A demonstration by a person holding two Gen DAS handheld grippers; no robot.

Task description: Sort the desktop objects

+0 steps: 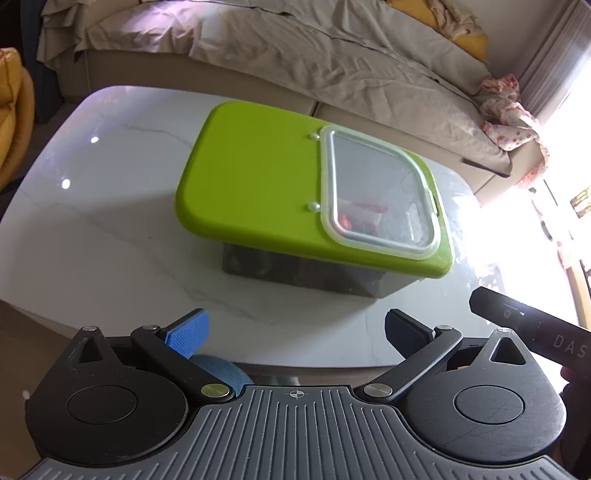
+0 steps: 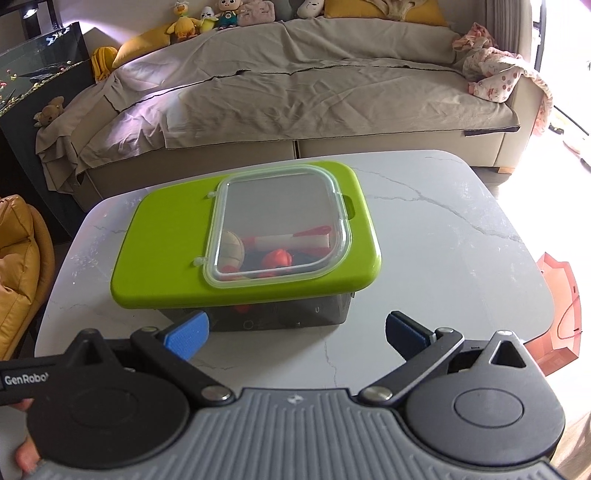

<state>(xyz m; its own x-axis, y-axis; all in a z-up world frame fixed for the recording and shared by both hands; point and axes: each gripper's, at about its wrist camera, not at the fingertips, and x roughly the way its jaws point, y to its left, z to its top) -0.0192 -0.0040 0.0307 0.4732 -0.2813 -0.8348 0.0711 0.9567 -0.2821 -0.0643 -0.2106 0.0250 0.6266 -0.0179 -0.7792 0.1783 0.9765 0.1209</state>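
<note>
A dark storage box with a lime-green lid (image 1: 251, 184) (image 2: 166, 251) stands on the white marble table (image 1: 92, 236) (image 2: 443, 258). A clear hatch (image 1: 376, 192) (image 2: 280, 236) in the lid is closed. Through it I see a ball (image 2: 231, 251), a white and red roll (image 2: 291, 240) and an orange toy (image 2: 279, 258). My left gripper (image 1: 295, 328) hangs open near the table's front edge, short of the box. Also short of the box, my right gripper (image 2: 295, 332) is open and holds nothing. The other gripper's black body (image 1: 532, 325) shows at the right of the left wrist view.
A sofa under a beige cover (image 2: 295, 96) runs behind the table, with plush toys (image 2: 218, 18) along its back. A yellow cushioned seat (image 2: 18, 266) stands left, an orange paper bag (image 2: 557, 314) right, and a fish tank (image 2: 37, 70) far left.
</note>
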